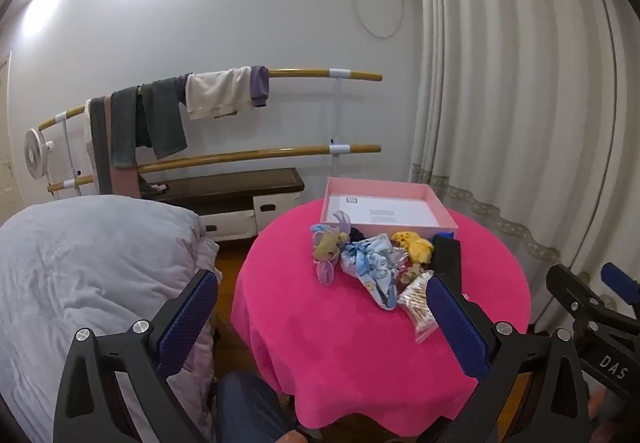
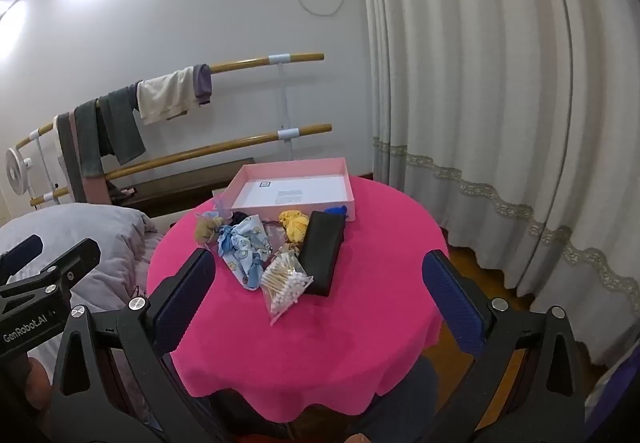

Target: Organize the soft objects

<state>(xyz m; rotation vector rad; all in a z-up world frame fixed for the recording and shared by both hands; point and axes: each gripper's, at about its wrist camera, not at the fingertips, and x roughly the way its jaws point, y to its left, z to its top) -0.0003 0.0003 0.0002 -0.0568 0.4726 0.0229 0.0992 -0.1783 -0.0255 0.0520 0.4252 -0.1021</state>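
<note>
Both hand-held grippers hung above the near edge of the desk (image 2: 360,323), tipped down a little. The left hand-held gripper (image 1: 320,315) was spread wide and held nothing. The right hand-held gripper (image 2: 320,295) was spread wide and empty too. The pile (image 2: 256,243) of soft things lay at twelve o'clock from both, just before the pink box (image 2: 294,171). The black pouch (image 2: 320,255) pointed from six to twelve. I think the right one was nearer to it.

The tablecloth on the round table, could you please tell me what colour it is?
The tablecloth is bright pink, clearest in the right wrist view.
</note>
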